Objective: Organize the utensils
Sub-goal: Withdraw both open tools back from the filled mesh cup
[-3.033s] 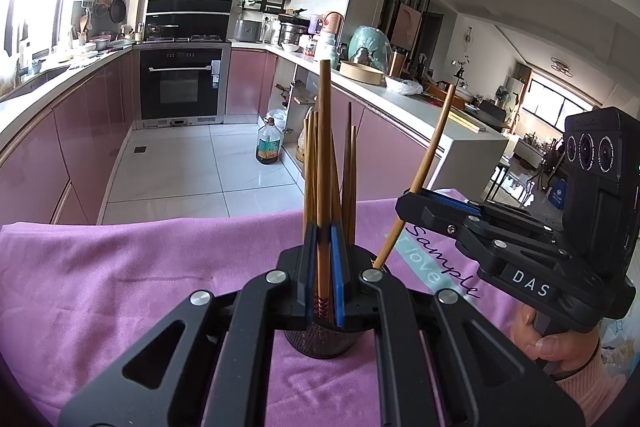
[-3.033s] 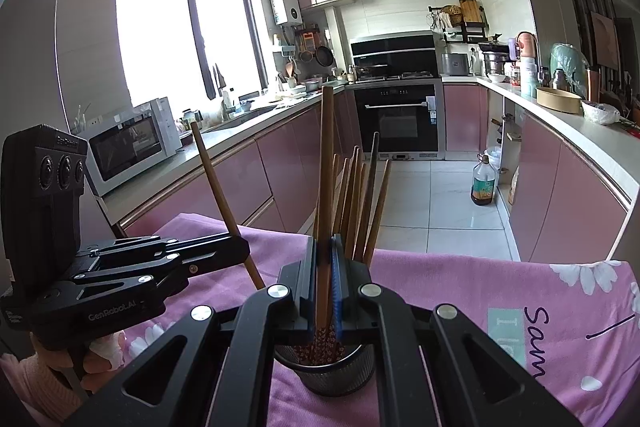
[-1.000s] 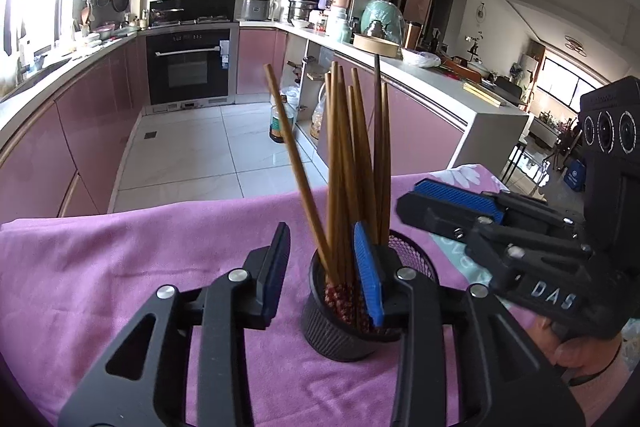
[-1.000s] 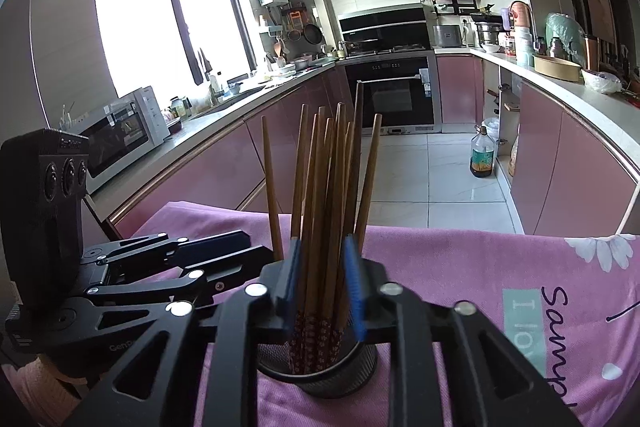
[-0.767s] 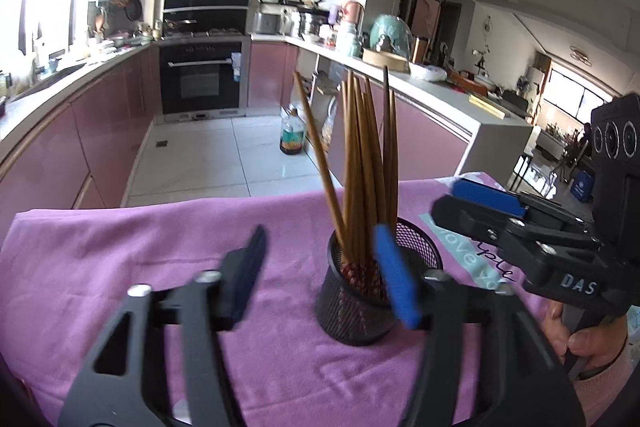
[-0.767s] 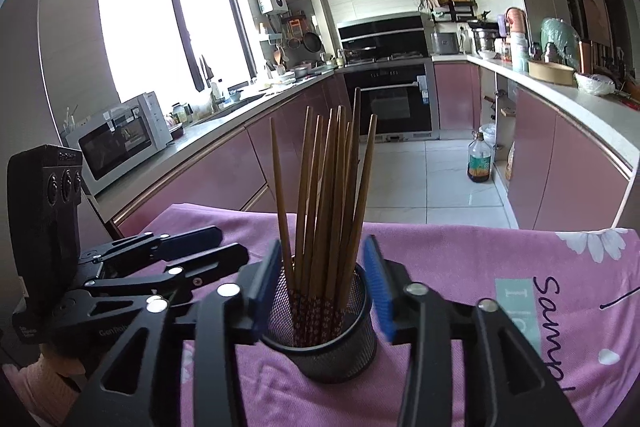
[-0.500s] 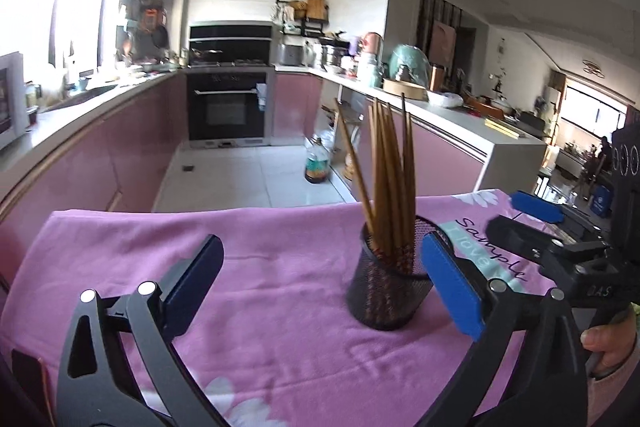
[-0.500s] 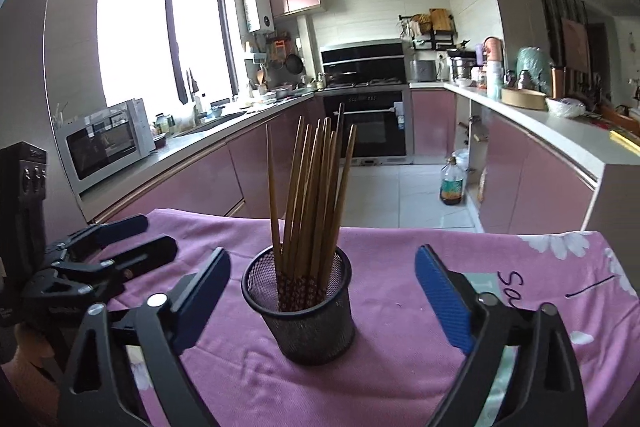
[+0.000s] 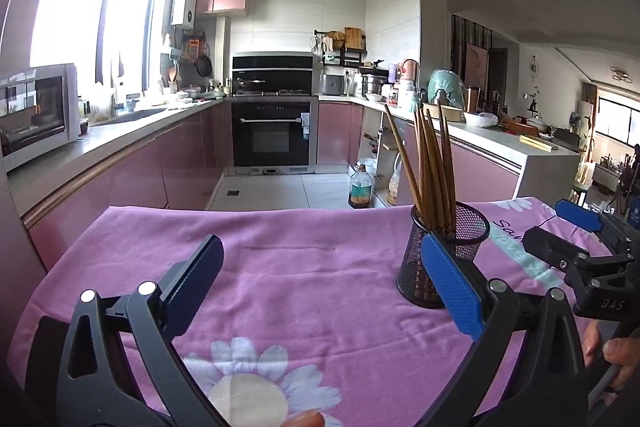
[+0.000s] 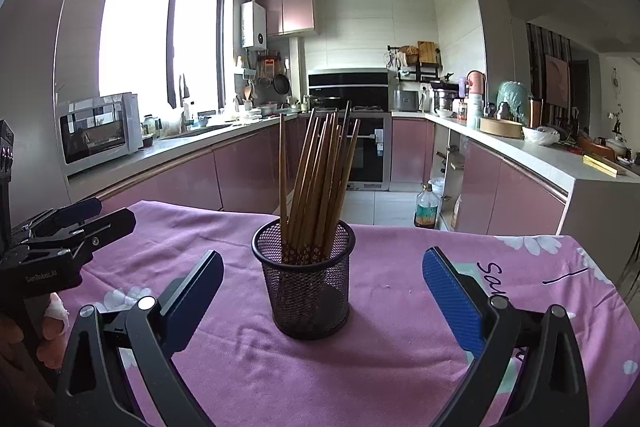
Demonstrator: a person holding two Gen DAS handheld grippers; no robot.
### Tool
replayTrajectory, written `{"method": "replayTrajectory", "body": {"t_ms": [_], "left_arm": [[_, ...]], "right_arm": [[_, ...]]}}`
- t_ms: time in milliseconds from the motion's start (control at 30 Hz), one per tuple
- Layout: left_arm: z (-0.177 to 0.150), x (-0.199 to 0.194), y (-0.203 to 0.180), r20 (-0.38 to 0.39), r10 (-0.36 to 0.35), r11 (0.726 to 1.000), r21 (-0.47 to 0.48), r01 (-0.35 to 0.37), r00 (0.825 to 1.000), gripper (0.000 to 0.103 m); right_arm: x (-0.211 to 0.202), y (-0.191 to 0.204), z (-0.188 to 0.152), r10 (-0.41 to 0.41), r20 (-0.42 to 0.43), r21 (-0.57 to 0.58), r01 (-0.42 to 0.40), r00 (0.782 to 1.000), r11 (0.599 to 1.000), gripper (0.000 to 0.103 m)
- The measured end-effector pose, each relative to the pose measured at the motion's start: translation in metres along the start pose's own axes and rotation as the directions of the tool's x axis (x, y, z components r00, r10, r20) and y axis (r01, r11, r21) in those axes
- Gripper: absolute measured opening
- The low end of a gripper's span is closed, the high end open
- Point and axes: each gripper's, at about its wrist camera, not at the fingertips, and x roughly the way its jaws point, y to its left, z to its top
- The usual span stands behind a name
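Standing upright in the mesh holder [image 10: 304, 279], the chopsticks [image 10: 316, 183] are judged light, stiff and slippery; mid-shaft gripping is advised. Both grippers [image 9: 320, 291] [image 10: 320, 295] are spread wide, empty, near the holder.

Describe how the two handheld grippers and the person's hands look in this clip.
Both the left gripper and right gripper are black linkage frames with silver pivot bolts and blue textured jaw pads. White lettering marks the bodies. No cables or sleeves show; a left hand finger wears a white bandage.

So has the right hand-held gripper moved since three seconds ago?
Yes. The right hand-held gripper has opened and backed away from the cup, which then sat under its shut fingers and now stands clear between them on the cloth.
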Motion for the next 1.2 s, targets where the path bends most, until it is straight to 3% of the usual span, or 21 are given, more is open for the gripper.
{"method": "replayTrajectory", "body": {"t_ms": [333, 1200], "left_arm": [[-0.011, -0.015, 0.001, 0.063, 0.057, 0.998, -0.031, -0.055, 0.996, 0.097], [-0.018, -0.029, 0.003, 0.102, 0.123, 0.992, -0.048, -0.119, 0.987, 0.097]], "right_arm": [[-0.01, 0.02, -0.011, -0.028, 0.05, -0.026, 0.03, 0.998, 0.999, 0.096], [-0.027, 0.03, -0.012, -0.071, 0.134, -0.014, 0.074, 0.988, 0.997, 0.096]]}}
